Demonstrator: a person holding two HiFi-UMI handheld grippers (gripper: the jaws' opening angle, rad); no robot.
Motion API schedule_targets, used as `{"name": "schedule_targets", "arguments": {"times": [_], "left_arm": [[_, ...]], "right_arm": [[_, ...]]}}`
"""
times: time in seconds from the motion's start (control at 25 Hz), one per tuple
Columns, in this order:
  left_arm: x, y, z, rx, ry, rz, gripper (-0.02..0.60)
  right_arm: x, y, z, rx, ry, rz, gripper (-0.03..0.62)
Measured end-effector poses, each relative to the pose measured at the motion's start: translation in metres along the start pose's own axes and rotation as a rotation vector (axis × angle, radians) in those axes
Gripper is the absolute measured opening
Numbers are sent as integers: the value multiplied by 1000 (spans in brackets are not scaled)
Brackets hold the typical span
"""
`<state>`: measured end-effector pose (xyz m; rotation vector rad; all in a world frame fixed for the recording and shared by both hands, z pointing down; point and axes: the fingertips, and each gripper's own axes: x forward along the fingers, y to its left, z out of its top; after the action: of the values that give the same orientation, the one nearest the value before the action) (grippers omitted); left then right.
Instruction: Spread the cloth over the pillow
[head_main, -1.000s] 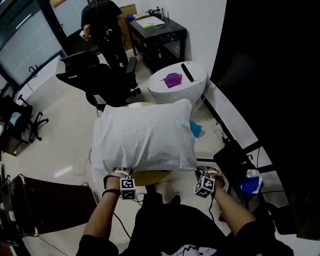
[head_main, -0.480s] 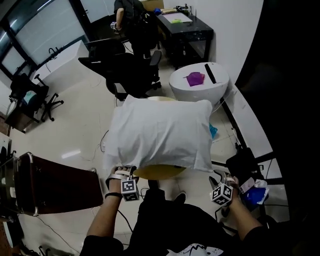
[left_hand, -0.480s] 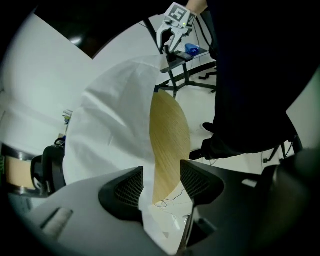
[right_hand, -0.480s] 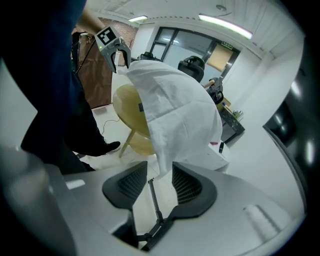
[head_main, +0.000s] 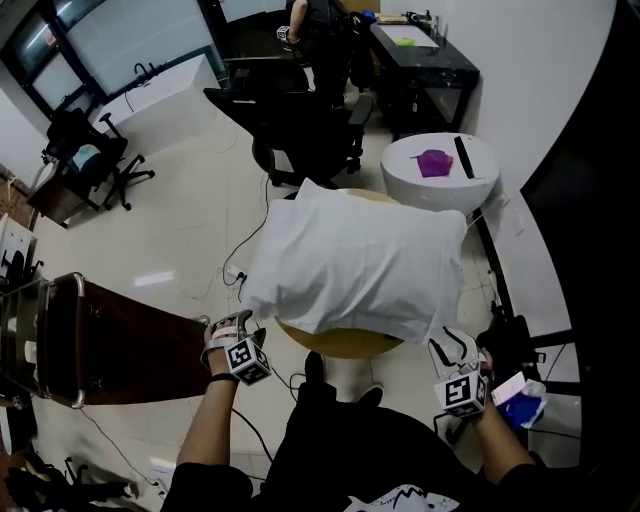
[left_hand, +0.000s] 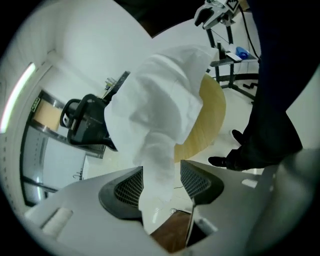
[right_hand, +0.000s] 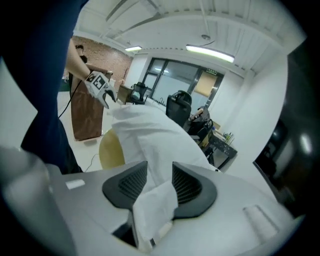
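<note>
A white cloth (head_main: 355, 265) covers the pillow, which lies on a round wooden table (head_main: 340, 343). My left gripper (head_main: 240, 322) is at the near left corner, beside the table. In the left gripper view its jaws (left_hand: 161, 182) are shut on a bunched strip of the cloth (left_hand: 165, 95), which runs up to the pillow. My right gripper (head_main: 452, 342) is at the near right corner. Its jaws (right_hand: 160, 180) have just been opening; the cloth (right_hand: 150, 130) sits bunched between the pads and fills the gap.
A white round table (head_main: 400, 175) carrying a purple thing (head_main: 434, 161) stands behind the pillow. Black office chairs (head_main: 300, 120) and a black desk (head_main: 420, 60) are farther back, near a person (head_main: 320, 20). A brown board (head_main: 110, 340) lies at the left, cables run on the floor.
Both grippers left the pillow's near edge. The left one moved out to the left with a cloth corner. The right one swung out right, then came up at the near right corner.
</note>
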<state>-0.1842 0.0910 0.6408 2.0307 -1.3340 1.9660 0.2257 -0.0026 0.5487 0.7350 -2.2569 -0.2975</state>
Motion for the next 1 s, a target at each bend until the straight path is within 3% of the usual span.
{"name": "schedule_targets", "arguments": {"times": [0.12, 0.32, 0.4, 0.48, 0.52, 0.64, 0.72, 0.76, 0.8, 0.84, 0.96, 1.0], "left_arm": [[15, 11, -27, -78, 29, -39, 224], [46, 5, -60, -130, 60, -171, 220], [50, 6, -64, -126, 51, -196, 136], [48, 8, -68, -107, 40, -206, 4], [46, 9, -71, -93, 37, -212, 2], [38, 13, -79, -68, 9, -224, 2], [35, 13, -75, -121, -52, -264, 2], [35, 11, -73, -147, -79, -293, 74], [37, 8, -71, -159, -95, -323, 237], [40, 5, -70, -158, -103, -349, 273], [51, 0, -68, -116, -111, -399, 268], [54, 0, -70, -86, -107, -402, 219]], "right_arm": [[20, -10, 42, 9, -46, -4, 167], [56, -11, 91, -7, -73, -9, 167], [69, -9, 102, -2, -75, -10, 167], [80, -6, 110, 5, -64, -8, 167], [85, -4, 112, 9, -54, -7, 167], [102, -6, 116, 19, -16, -12, 167], [113, -10, 116, 30, 3, -23, 167], [118, -13, 116, 40, 8, -31, 167], [122, -16, 116, 50, 14, -39, 167], [126, -18, 116, 61, 21, -46, 167], [137, -22, 122, 79, 40, -60, 167], [141, -22, 126, 79, 45, -65, 167]]}}
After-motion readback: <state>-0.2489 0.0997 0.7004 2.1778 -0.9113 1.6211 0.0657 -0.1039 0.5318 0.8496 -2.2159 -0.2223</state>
